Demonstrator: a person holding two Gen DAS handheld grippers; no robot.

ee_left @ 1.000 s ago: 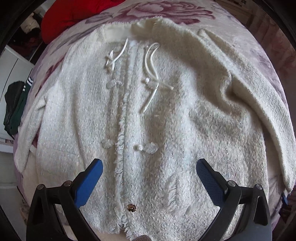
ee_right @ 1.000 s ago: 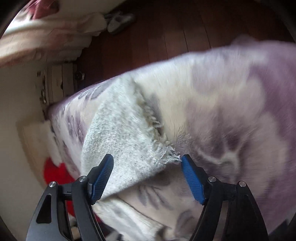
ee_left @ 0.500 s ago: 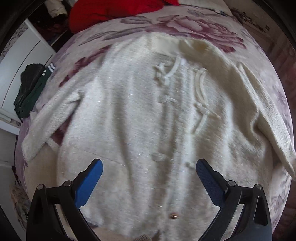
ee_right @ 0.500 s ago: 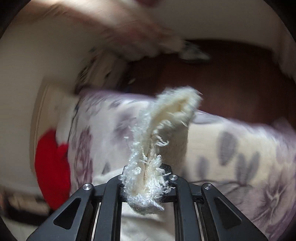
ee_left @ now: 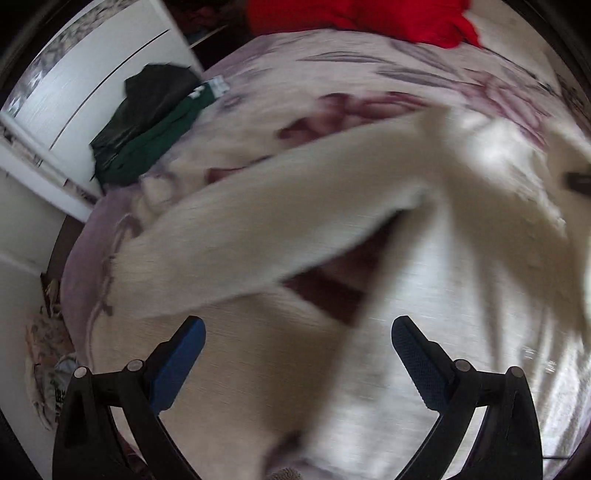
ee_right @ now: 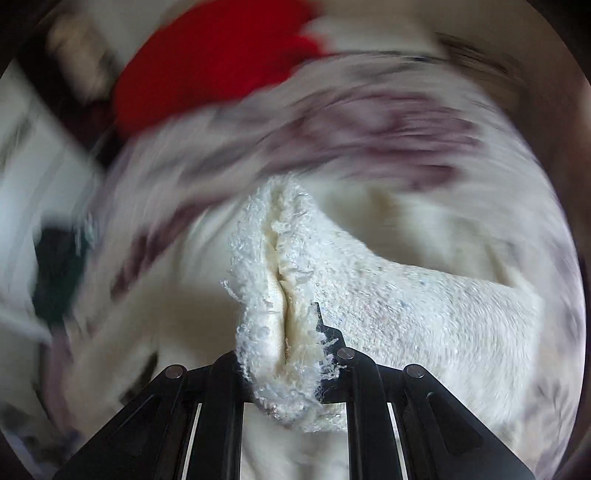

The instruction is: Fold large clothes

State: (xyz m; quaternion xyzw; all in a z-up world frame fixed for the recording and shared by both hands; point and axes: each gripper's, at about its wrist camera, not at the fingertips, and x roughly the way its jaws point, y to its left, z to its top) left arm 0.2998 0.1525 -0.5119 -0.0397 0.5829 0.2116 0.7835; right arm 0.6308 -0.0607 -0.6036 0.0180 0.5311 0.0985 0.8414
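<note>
A cream fuzzy jacket (ee_left: 461, 280) lies spread on a bed. Its left sleeve (ee_left: 258, 236) stretches out towards the left in the left wrist view. My left gripper (ee_left: 297, 354) is open and empty, just above the jacket near the sleeve and side. My right gripper (ee_right: 286, 369) is shut on the fringed cuff of the other sleeve (ee_right: 280, 295) and holds it up over the jacket body (ee_right: 424, 325). Both views are blurred by motion.
The bed has a purple floral blanket (ee_left: 369, 85). A red garment (ee_left: 362, 14) lies at its far end, also in the right wrist view (ee_right: 207, 70). Dark green and black clothes (ee_left: 147, 118) lie at the bed's left edge by a white wardrobe (ee_left: 85, 92).
My right gripper closed on the sleeve cuff, lifted it and swung it over the jacket. My left gripper moved left towards the left sleeve, still open.
</note>
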